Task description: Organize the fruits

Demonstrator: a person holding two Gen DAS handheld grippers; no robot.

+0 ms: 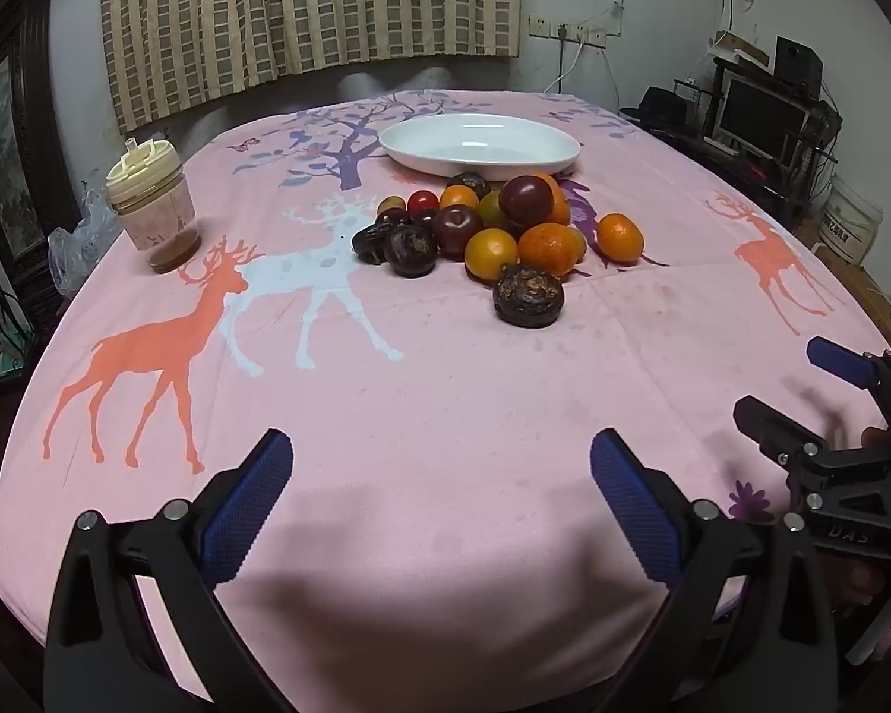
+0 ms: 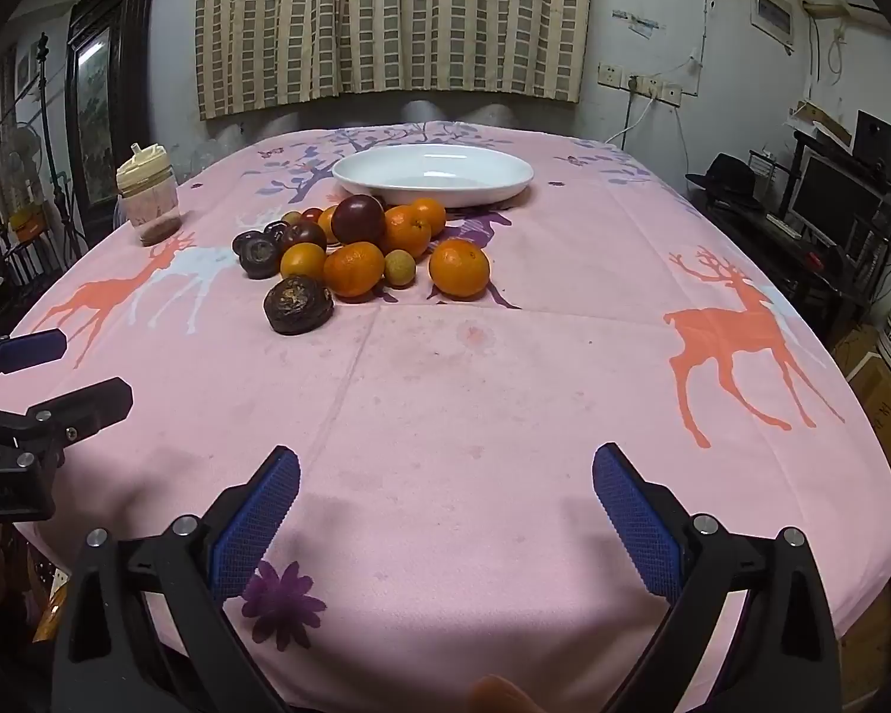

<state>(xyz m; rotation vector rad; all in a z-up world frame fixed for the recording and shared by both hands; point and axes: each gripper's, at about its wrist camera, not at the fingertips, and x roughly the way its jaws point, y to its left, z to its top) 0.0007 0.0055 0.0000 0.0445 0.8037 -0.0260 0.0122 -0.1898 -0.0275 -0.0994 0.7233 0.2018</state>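
While the left tool (image 1: 441, 496) was held spread and empty over the worktop (image 1: 445, 392), the fruit pile (image 1: 493, 226) sat just before one white plate (image 1: 479, 145); a nudge could set round fruit rolling. Right view: right tool (image 2: 445, 511) likewise spread, empty; roughly five oranges, one dark wrinkled fruit (image 2: 298, 304) apart.

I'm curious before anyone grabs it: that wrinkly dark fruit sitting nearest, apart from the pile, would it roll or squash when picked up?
The wrinkly fruit looks flattened and sits squat on the cloth, so it probably won't roll far. Its shrivelled skin suggests some give, so a hard squeeze might dent it. The rough surface should grip well against the ribbed pads.
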